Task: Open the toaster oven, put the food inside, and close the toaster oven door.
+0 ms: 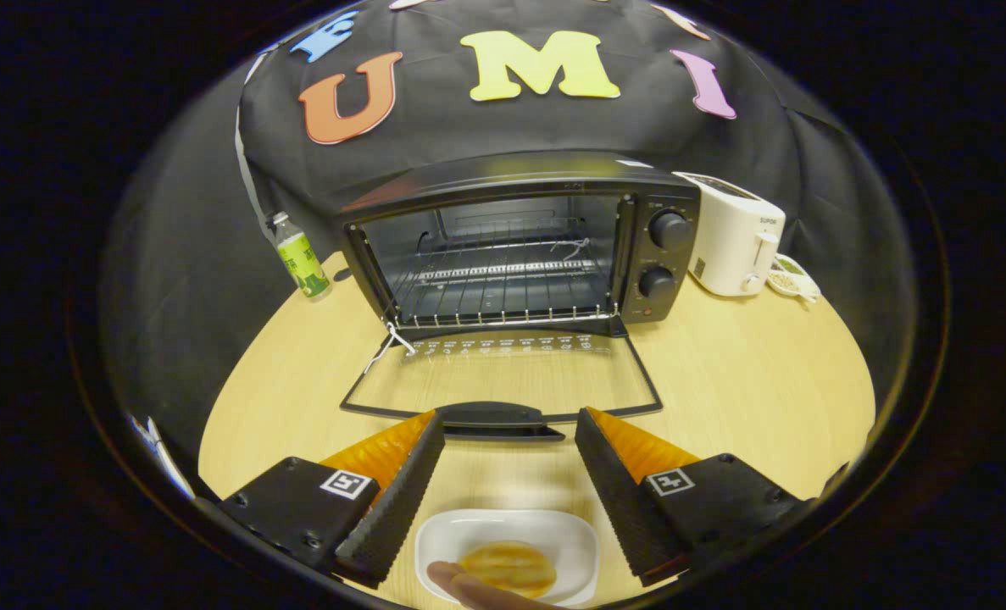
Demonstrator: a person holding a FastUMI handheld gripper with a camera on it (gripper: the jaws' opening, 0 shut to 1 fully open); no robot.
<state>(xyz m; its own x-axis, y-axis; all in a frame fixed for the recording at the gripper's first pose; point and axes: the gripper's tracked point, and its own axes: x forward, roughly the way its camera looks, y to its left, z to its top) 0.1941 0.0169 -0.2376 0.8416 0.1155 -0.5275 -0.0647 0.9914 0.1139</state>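
Note:
A black toaster oven (511, 246) stands at the back of the wooden table (740, 381) with its glass door (503, 373) folded down flat toward me. The wire rack (503, 284) inside is bare. The door's handle (494, 418) lies just ahead of my fingertips. My gripper (509, 428) is open, nothing between its fingers. Below and between the fingers sits a small white dish (553, 534) holding a golden piece of food (507, 566). A person's fingertip (456, 580) touches the dish's near rim.
A green-labelled bottle (301, 258) stands left of the oven. A white toaster (736, 237) sits to the oven's right, with a small dish (792, 278) beside it. Bare tabletop lies on both sides of the lowered door.

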